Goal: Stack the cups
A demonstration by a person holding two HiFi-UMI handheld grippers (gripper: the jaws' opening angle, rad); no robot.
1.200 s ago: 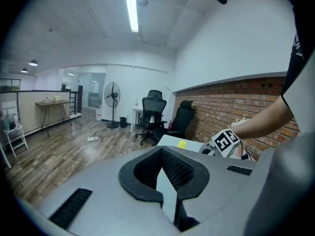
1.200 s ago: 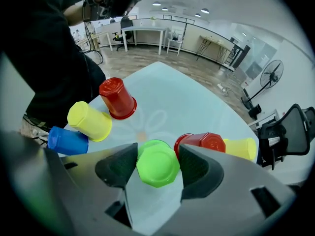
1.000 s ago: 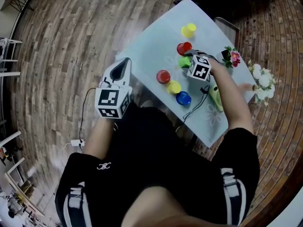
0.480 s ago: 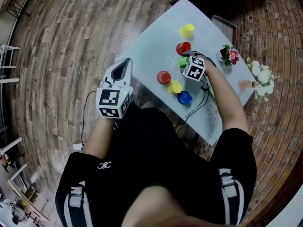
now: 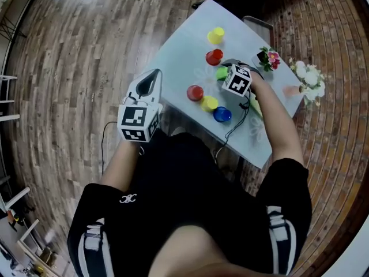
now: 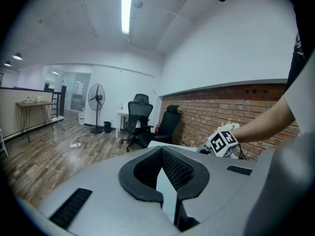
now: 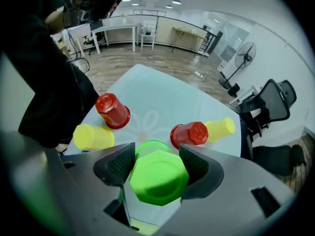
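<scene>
- Evidently the green cup [image 7: 158,177] is the one in hand: it is held upside down between the jaws of the right claw [image 7: 157,152], with its flat base turned up toward that claw's camera.
- The jaws are spread about halfway and are pressed on the cup's two sides, so the cup is pinched, not merely straddled.
- Whether its rim is clear of the table [image 7: 162,90] cannot be told.
- The squeeze is best kept even, since a light plastic cup can probably slip or buckle.
- One red cup [image 7: 191,133] is seen just beyond the right jaw, with a yellow cup [image 7: 220,128] farther beyond it.
- Another red cup [image 7: 112,110] and another yellow cup [image 7: 93,136] are seen beyond the left jaw.
- The green cup should be raised clear of these, centred over the chosen one, lowered straight, and released only once seated.
- The left claw [image 6: 161,150] is held off the table's edge, well apart from the cups, with its jaws pressed together and nothing between them.
</scene>
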